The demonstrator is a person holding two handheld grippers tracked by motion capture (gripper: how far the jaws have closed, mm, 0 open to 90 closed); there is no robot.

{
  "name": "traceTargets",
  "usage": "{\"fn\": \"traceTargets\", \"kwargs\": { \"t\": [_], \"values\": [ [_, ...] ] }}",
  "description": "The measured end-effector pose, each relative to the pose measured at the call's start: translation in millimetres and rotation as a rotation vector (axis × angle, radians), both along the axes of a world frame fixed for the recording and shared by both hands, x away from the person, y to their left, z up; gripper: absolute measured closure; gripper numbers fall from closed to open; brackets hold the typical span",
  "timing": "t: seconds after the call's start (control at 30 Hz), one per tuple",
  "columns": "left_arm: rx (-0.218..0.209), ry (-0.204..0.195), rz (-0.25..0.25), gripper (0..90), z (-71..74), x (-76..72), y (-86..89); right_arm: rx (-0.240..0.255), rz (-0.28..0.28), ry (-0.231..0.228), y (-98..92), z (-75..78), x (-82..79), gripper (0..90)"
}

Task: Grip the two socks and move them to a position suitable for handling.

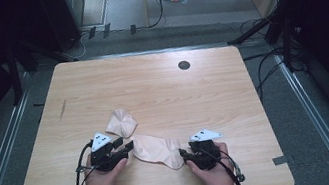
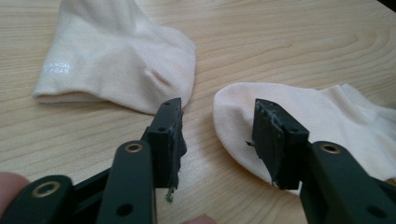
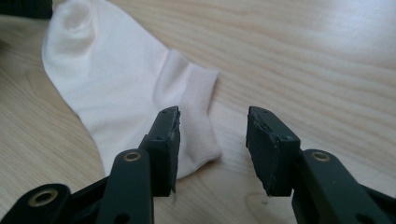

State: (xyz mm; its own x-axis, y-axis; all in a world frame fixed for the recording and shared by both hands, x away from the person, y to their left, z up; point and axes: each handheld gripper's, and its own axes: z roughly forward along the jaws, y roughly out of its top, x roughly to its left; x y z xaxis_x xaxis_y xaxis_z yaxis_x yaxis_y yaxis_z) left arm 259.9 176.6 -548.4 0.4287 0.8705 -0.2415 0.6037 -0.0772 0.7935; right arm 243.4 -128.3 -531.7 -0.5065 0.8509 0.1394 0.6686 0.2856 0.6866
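Observation:
Two cream socks lie on the wooden table [image 1: 161, 88]. One sock [image 1: 121, 122] is bunched up; the other sock [image 1: 159, 150] lies stretched between my two grippers. My left gripper [image 1: 130, 146] is open at that sock's left end. In the left gripper view the jaws [image 2: 219, 126] stand apart over bare wood, with the bunched sock [image 2: 116, 56] beyond them and the flat sock's toe [image 2: 327, 116] under the right jaw. My right gripper [image 1: 183, 154] is open at the other end. Its view shows the gripper [image 3: 212, 135] with the ribbed cuff [image 3: 198, 116] beside its left jaw.
A dark round grommet [image 1: 184, 65] is set in the table's far side, and a thin dark mark [image 1: 62, 109] lies at the left. Cables trail from both grippers over the near edge. Floor rails and black stands surround the table.

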Motion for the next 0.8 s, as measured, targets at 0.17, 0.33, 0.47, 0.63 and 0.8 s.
{"fn": "traceTargets", "kwargs": {
  "t": [0.17,0.33,0.47,0.63,0.8],
  "values": [
    [0.021,0.001,-0.036,71.8,0.1,1.0,-4.1,-0.019,0.021,0.004,7.4,-7.0,-4.2,61.2],
    [0.043,0.002,-0.101,90.0,-1.0,-1.2,-9.2,-0.014,0.055,0.014,6.1,-7.1,-4.3,82.5],
    [0.061,-0.005,-0.147,90.0,0.0,-3.6,-11.3,-0.024,0.078,0.01,6.5,-5.9,-4.0,84.7],
    [0.062,-0.022,-0.171,90.0,2.9,-8.0,-11.1,-0.017,0.075,-0.007,4.5,-2.6,-3.8,84.8],
    [0.063,-0.035,-0.171,90.0,4.3,-9.6,-10.9,-0.004,0.069,-0.025,2.1,-0.2,-3.3,84.8]
  ]
}}
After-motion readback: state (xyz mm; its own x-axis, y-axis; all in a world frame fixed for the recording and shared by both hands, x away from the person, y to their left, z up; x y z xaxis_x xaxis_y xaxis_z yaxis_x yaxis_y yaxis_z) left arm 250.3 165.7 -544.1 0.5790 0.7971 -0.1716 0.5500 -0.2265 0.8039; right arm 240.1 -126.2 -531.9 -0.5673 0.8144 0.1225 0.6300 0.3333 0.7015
